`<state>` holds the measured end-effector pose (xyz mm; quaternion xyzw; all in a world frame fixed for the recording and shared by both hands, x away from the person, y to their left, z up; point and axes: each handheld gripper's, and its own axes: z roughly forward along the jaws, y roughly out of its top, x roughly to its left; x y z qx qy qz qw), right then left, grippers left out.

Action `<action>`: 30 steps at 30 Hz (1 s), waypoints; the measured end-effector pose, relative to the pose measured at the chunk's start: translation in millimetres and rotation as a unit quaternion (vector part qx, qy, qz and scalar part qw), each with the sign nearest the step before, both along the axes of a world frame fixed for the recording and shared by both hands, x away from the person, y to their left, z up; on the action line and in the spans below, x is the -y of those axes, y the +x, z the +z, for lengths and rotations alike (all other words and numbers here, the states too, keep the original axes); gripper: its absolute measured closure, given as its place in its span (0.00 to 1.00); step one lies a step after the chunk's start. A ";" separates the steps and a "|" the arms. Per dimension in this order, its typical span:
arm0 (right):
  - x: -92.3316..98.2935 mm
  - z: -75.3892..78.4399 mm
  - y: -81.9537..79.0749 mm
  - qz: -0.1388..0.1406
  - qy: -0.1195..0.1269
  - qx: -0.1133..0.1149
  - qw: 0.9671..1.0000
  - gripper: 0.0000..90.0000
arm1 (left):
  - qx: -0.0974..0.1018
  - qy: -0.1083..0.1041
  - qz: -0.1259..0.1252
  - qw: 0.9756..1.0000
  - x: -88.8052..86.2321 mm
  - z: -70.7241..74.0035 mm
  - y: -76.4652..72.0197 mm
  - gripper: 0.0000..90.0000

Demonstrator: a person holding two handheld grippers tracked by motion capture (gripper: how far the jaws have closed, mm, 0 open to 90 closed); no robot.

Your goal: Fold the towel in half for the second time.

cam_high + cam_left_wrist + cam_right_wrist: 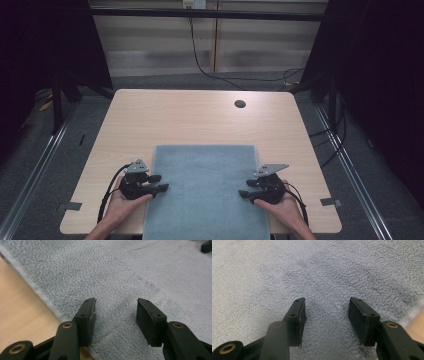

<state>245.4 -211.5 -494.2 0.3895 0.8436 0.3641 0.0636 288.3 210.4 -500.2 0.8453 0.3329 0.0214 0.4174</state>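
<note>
A grey-blue towel lies flat on the near half of the wooden table and hangs over its front edge. My left gripper rests at the towel's left edge, jaws pointing right over the cloth. My right gripper rests at the towel's right edge, jaws pointing left. In the left gripper view the left gripper stands open over the towel, with nothing between the pads. In the right gripper view the right gripper is open just above the towel.
A round cable hole sits in the table's far right part. Black cables run across the floor behind the table. Dark curtains stand at both sides. Grey tape marks sit near the front corners.
</note>
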 end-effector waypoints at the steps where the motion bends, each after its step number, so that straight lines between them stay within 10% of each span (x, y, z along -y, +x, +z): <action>1: 1.0 0.0 -2.8 0.003 0.005 -0.003 1.000 0.54 | -0.004 0.006 -0.006 1.000 -0.6 1.5 -2.9 0.56; 6: 2.8 3.6 -16.7 0.016 0.011 -0.021 1.000 0.54 | -0.008 0.004 -0.019 1.000 -1.9 3.1 -11.2 0.56; 10: 9.2 18.4 -8.3 -0.002 0.026 0.007 1.000 0.55 | 0.001 -0.014 -0.005 1.000 -6.7 11.9 -3.3 0.53; 17: 35.8 32.9 45.5 -0.055 0.043 0.047 0.996 0.56 | 0.022 -0.011 0.030 0.999 -9.2 21.7 32.3 0.49; 30: 40.2 2.9 123.6 -0.076 0.042 0.015 0.996 0.51 | 0.039 -0.007 0.075 0.996 -7.5 13.2 93.0 0.46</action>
